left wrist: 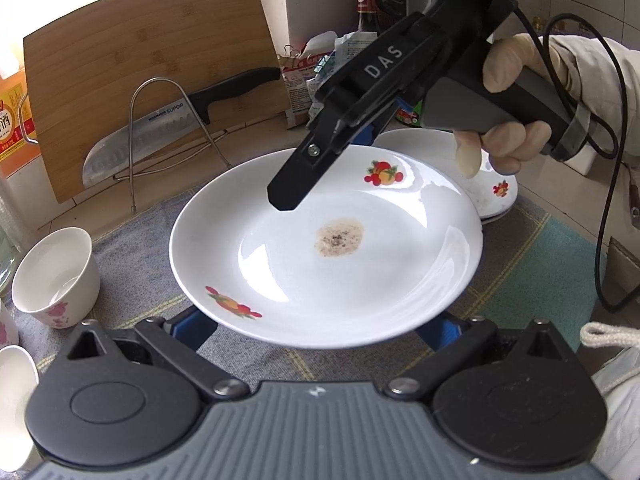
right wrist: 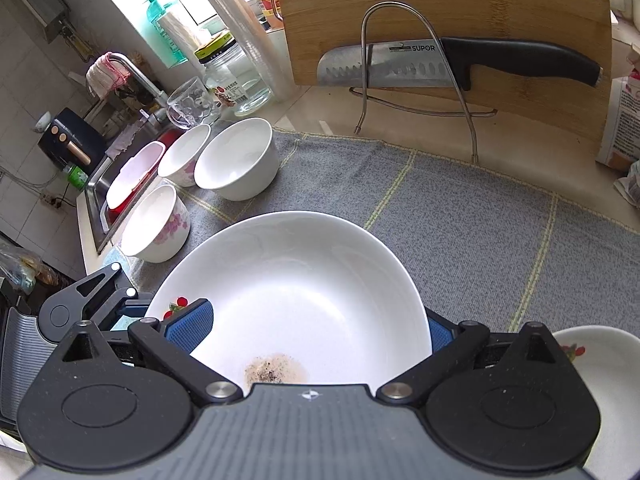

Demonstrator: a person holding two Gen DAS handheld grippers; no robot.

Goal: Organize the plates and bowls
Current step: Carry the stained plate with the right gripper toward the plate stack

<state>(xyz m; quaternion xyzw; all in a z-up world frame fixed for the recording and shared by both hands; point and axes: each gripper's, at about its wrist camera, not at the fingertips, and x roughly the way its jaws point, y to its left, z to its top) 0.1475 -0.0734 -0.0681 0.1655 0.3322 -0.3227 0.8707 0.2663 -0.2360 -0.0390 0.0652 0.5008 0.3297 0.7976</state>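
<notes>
A white plate with fruit prints and a brown stain is lifted above the grey cloth. It also shows in the right wrist view. My left gripper is spread wide, its blue pads under the plate's near rim. My right gripper reaches in from the far side; in its own view its blue pads sit at the plate's two sides, wide apart. A second plate lies behind on the right. Several white bowls with pink flowers stand on the left.
A knife hangs in a wire stand before an upright cutting board. A sink, glass jar and cup are at the left. Food packets and bottles stand at the back.
</notes>
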